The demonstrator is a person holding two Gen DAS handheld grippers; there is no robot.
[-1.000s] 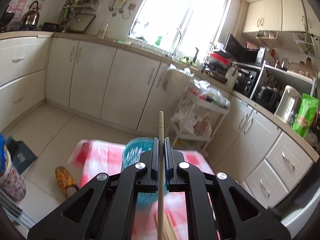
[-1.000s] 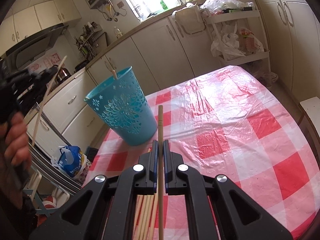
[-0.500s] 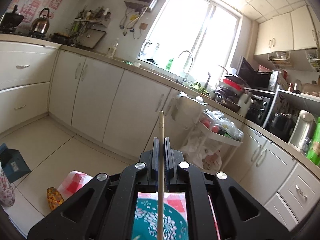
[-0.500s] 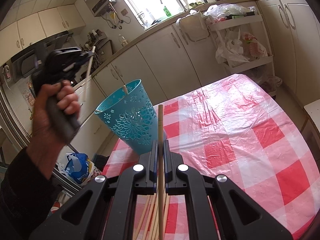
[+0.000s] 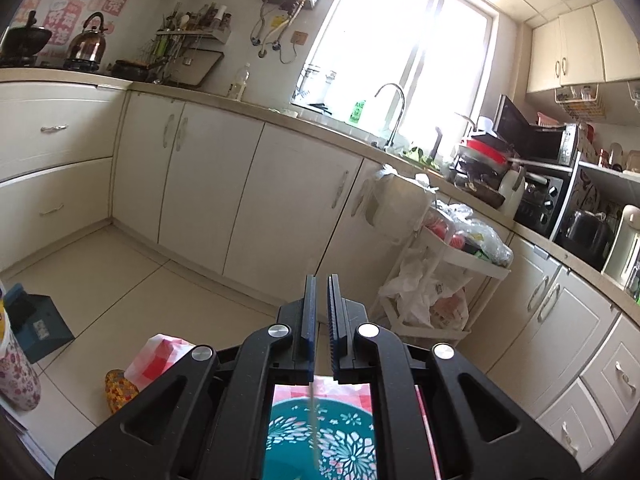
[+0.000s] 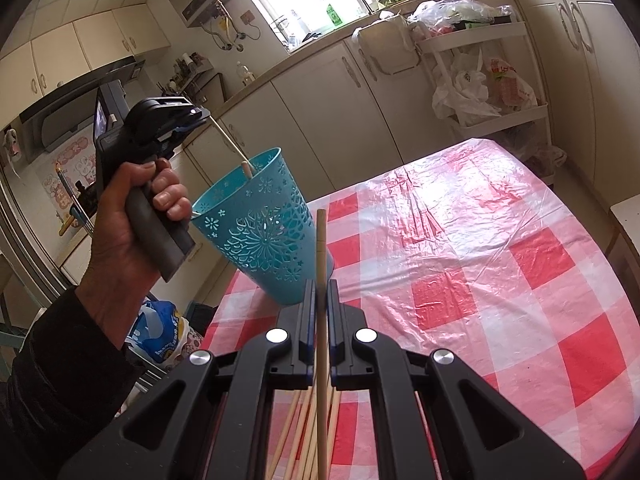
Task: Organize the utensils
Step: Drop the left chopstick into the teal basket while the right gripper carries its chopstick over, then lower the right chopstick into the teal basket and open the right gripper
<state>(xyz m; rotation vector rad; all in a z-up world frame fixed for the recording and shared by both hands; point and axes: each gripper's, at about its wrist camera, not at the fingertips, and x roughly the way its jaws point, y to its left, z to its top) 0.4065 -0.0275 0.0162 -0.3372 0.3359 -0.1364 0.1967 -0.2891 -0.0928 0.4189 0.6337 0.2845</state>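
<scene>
Chopstick (image 6: 321,320) stands pinched upright in my right gripper (image 6: 319,300), just short of the blue cup (image 6: 264,236) near the table's (image 6: 500,264) left edge, while my left gripper (image 5: 319,304), slightly parted, seemingly drops its stick (image 5: 314,420) in.

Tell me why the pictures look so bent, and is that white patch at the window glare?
Left wrist view: the fisheye lens bows the cabinets and darkens the corners; the window is blown out white, and the chopstick dropping past the left claw is smeared by motion. Right wrist view: same curving; glare shines off the plastic table cover, while the right claw and its chopstick are sharp.
</scene>
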